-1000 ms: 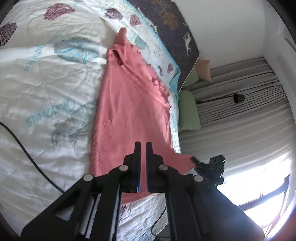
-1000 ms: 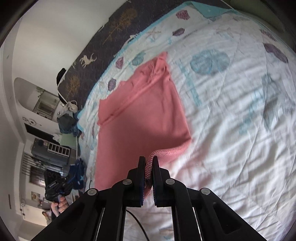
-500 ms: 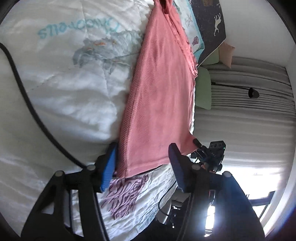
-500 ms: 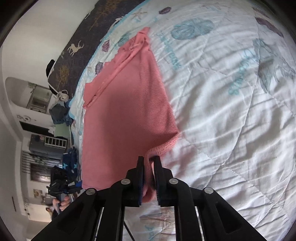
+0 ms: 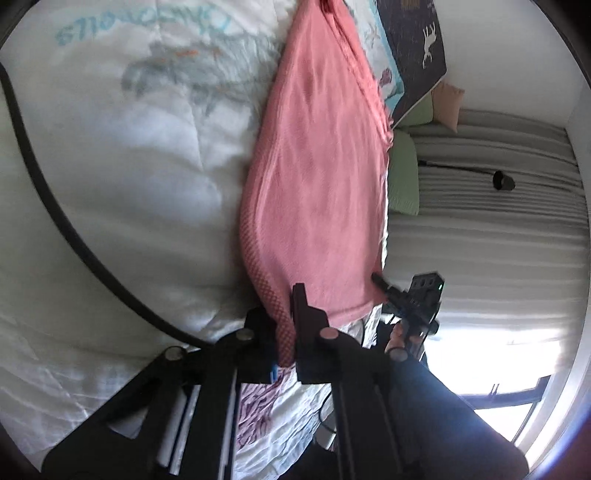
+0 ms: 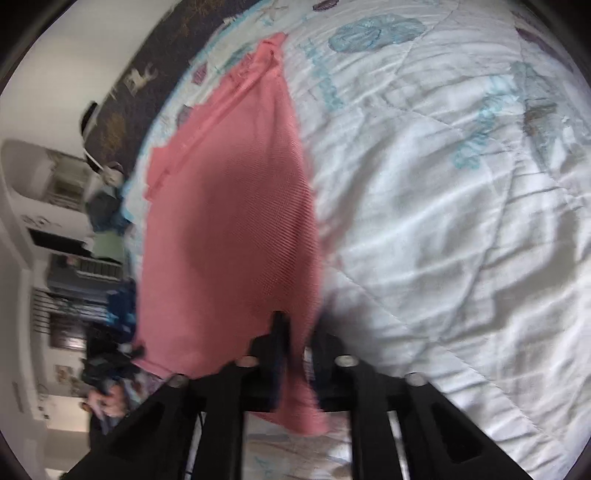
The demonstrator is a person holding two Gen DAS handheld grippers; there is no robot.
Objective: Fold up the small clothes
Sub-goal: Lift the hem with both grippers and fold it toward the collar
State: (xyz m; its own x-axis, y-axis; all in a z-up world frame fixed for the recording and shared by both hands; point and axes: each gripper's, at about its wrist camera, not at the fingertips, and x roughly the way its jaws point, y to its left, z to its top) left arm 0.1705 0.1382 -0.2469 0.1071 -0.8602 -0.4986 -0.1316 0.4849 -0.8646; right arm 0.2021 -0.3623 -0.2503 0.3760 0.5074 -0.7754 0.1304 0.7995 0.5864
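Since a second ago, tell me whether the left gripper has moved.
Yes. The left gripper opened, then shut on the pink garment, at its near hem corner. Against the quilt's teal lettering, now at the view's top edge, it dropped toward the near bed edge.

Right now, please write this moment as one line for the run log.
step: fold grasp | left gripper: shut on pink garment hem | right gripper: shut on opposite hem corner | garment: on quilt

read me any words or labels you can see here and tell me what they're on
Teal script on the white quilt, seen upside down and mirrored in the left wrist view: too distorted to read.
Teal lettering on the quilt in the right wrist view: blurred, unreadable.
Pink garment: no text visible.
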